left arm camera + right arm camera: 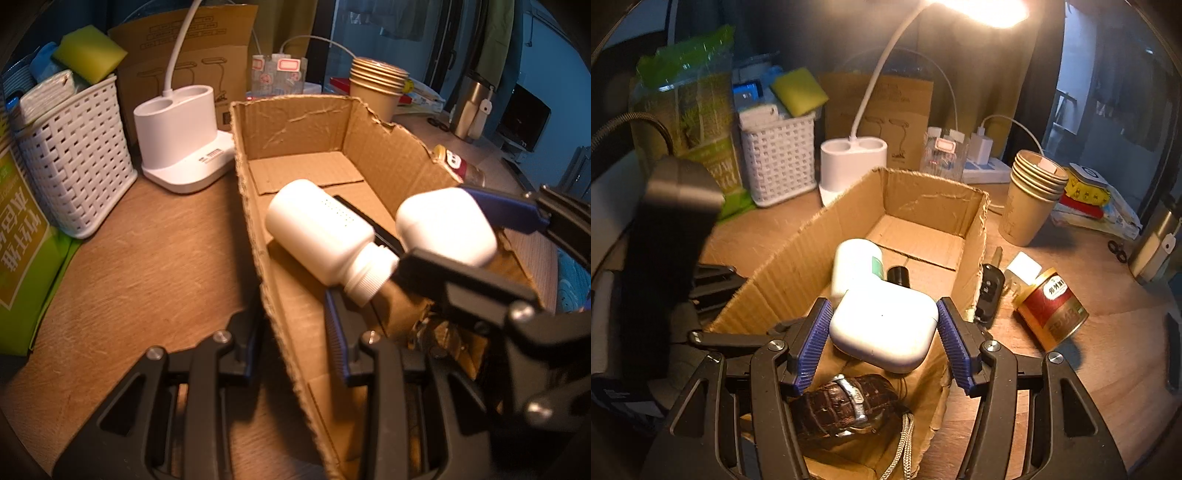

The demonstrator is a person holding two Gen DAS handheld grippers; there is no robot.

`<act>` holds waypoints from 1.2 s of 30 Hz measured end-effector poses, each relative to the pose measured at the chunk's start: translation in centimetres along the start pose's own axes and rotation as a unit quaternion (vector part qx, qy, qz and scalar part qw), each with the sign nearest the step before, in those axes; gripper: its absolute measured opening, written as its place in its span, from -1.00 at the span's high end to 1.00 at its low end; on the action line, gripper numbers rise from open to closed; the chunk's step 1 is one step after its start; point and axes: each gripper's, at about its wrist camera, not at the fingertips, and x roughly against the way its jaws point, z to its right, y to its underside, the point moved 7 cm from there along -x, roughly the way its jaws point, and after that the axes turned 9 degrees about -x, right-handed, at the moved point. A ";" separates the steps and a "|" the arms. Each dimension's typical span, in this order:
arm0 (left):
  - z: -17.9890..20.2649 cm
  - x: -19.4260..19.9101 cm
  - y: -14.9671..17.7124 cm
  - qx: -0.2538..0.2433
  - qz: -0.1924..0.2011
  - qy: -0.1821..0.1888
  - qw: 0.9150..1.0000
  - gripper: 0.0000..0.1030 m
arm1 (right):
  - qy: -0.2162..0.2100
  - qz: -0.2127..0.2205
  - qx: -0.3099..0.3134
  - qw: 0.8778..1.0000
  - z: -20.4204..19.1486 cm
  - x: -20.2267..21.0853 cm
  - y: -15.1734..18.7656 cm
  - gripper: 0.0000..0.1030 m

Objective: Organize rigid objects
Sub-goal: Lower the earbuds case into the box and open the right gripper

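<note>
At frame centre, the right gripper [884, 341] pinches a white earbud case [884, 332] over the cardboard box [798, 254]; the left gripper [295, 332] (lower frame) clamps the box wall.

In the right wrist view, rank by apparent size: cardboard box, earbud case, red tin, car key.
1. cardboard box
2. earbud case, though nearness to the camera enlarges it
3. red tin
4. car key
</note>
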 end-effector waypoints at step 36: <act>0.0 0.0 0.0 0.001 0.000 0.001 1.000 0.36 | 0.003 0.015 -0.008 1.000 0.9 0.9 -0.8 -0.37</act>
